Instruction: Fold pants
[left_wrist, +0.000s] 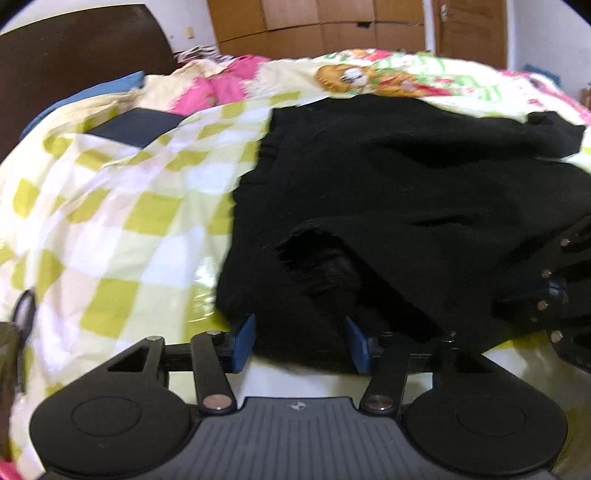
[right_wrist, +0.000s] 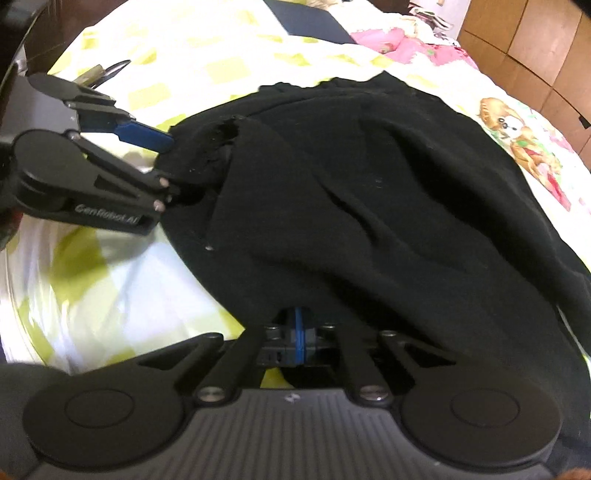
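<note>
Two grippers: both sit at the near edge of the pants (left_wrist: 388, 192), which lie bunched on the checked sheet (left_wrist: 122, 206) of a bed.
Pants position: I see them spread across the sheet's right half in the left wrist view, with a cartoon-print cover (left_wrist: 369, 77) behind them. They are creased and not yet flat.
Left gripper (left_wrist: 301, 341): its blue pads (left_wrist: 243, 341) stand apart, with black cloth lying between them. I cannot see the pads pressing on it, so I count this side as not yet gripped.
Right gripper (right_wrist: 298, 341): its blue pads are together. Cloth covers the tips, and I judge them clamped on the near hem of the pants.
Frayed opening (right_wrist: 225, 136): in the right wrist view the left gripper's upper pad lies just beside it.
Step in hand: I judge this to be the grasp before the first fold, one side secured and the other pending.
Next move: I need the left pads closed on the cloth, then both edges lifted level and carried over together.
Caution: uneven lift would likely drag the creases into the fold.
</note>
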